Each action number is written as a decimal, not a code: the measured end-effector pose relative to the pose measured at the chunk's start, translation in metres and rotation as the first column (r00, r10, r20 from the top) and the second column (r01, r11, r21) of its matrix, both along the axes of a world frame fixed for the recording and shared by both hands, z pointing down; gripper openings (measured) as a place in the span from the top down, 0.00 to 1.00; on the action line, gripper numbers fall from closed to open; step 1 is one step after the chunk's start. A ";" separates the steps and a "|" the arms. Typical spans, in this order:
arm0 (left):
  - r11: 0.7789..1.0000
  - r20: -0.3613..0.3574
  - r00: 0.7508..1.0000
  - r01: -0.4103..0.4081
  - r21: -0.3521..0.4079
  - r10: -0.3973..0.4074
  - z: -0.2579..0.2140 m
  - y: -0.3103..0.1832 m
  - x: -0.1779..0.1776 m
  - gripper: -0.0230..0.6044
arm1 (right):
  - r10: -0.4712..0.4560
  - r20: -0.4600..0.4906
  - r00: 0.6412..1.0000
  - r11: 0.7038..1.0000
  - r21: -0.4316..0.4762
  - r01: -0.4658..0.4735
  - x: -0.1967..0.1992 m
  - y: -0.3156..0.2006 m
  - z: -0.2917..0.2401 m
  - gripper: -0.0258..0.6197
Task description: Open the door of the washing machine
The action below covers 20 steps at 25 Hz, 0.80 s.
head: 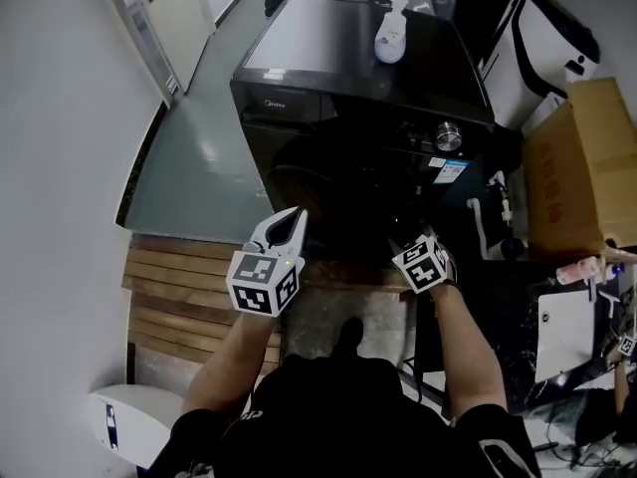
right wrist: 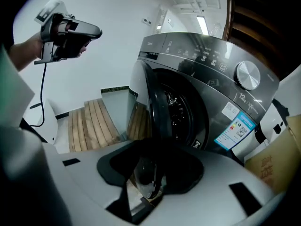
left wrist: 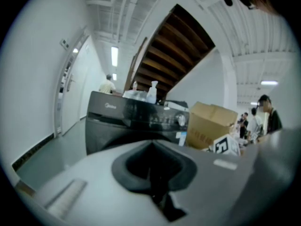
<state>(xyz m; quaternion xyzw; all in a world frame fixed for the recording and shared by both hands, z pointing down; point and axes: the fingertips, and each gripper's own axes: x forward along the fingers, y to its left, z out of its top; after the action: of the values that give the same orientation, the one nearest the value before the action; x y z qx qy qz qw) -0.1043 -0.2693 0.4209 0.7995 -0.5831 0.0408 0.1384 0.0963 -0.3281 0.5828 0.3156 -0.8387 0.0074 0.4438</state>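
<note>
A dark front-loading washing machine [head: 333, 68] stands ahead of me. Its round door [right wrist: 157, 107] is swung partly out from the drum, hinged on the left. My right gripper [right wrist: 148, 171] is at the door's lower free edge, and the rim lies between its jaws. A sliver of floor shows beside the rim, so the pads do not clamp it. In the head view the right gripper [head: 416, 247] is low at the machine's front. My left gripper [head: 291, 229] is shut and empty, held level, left of the door and apart from it; it also shows in the right gripper view [right wrist: 94, 32].
A white spray bottle [head: 390, 30] stands on the machine's top. A cardboard box [head: 582, 167] and a white appliance [head: 542, 58] are at the right. Wooden slats [head: 184, 287] lie under my left arm, with a white wall at the left. People [left wrist: 265, 114] stand far off.
</note>
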 end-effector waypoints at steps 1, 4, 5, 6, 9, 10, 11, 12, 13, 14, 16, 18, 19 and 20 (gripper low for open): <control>1.000 0.002 1.000 -0.004 -0.004 0.004 0.001 0.007 -0.001 0.95 | 0.007 0.006 1.000 1.000 0.001 -0.007 -0.003 0.008 0.000 0.74; 1.000 0.002 1.000 -0.011 -0.020 0.011 0.007 0.029 -0.006 0.95 | 0.027 0.026 0.999 1.000 0.009 -0.027 -0.011 0.034 0.000 0.75; 1.000 0.001 1.000 -0.011 -0.026 0.011 0.010 0.037 -0.009 0.95 | 0.033 0.035 0.999 0.999 0.009 -0.033 -0.015 0.044 0.000 0.75; 0.999 0.001 1.000 -0.011 -0.031 0.011 0.012 0.046 -0.012 0.95 | 0.038 0.044 0.998 0.999 0.006 -0.038 -0.019 0.054 0.000 0.75; 0.999 0.001 1.000 -0.019 -0.043 0.019 0.018 0.071 -0.021 0.94 | 0.040 0.069 0.997 0.999 -0.003 -0.040 -0.033 0.086 -0.001 0.76; 0.999 0.003 1.000 -0.026 -0.046 0.026 0.019 0.079 -0.024 0.94 | 0.037 0.079 0.996 0.999 -0.005 -0.037 -0.040 0.096 -0.002 0.76; 0.998 0.005 0.999 -0.033 -0.050 0.034 0.021 0.087 -0.026 0.93 | 0.032 0.091 0.995 0.999 -0.007 -0.031 -0.047 0.107 -0.003 0.76; 0.998 0.006 0.999 -0.043 -0.054 0.043 0.024 0.094 -0.027 0.93 | 0.025 0.105 0.994 1.000 -0.009 -0.024 -0.055 0.117 -0.004 0.76; 0.997 0.006 0.998 -0.054 -0.061 0.055 0.027 0.101 -0.028 0.91 | 0.015 0.119 0.993 1.000 -0.012 -0.014 -0.062 0.128 -0.004 0.76; 0.995 0.005 0.998 -0.066 -0.070 0.067 0.030 0.108 -0.028 0.88 | 0.003 0.132 0.991 1.000 -0.016 -0.001 -0.070 0.139 -0.004 0.75; 0.992 -0.003 0.996 -0.086 -0.089 0.086 0.037 0.121 -0.028 0.84 | -0.022 0.153 0.988 0.999 -0.028 0.026 -0.085 0.162 -0.003 0.74; 0.991 -0.012 0.995 -0.095 -0.098 0.095 0.039 0.133 -0.030 0.83 | -0.048 0.168 0.985 0.998 -0.038 0.055 -0.103 0.184 -0.002 0.73; 0.990 -0.015 0.995 -0.098 -0.097 0.097 0.038 0.138 -0.031 0.83 | -0.061 0.174 0.983 0.997 -0.043 0.069 -0.112 0.193 -0.002 0.72; 0.990 -0.016 0.995 -0.101 -0.096 0.100 0.037 0.142 -0.033 0.82 | -0.073 0.180 0.981 0.995 -0.048 0.083 -0.122 0.202 -0.003 0.72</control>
<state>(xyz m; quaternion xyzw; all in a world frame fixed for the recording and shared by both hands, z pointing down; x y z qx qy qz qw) -0.1373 -0.1277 0.4583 0.8204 -0.5387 0.0712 0.1779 -0.0256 -0.1264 0.5801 0.2681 -0.8861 0.0412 0.3758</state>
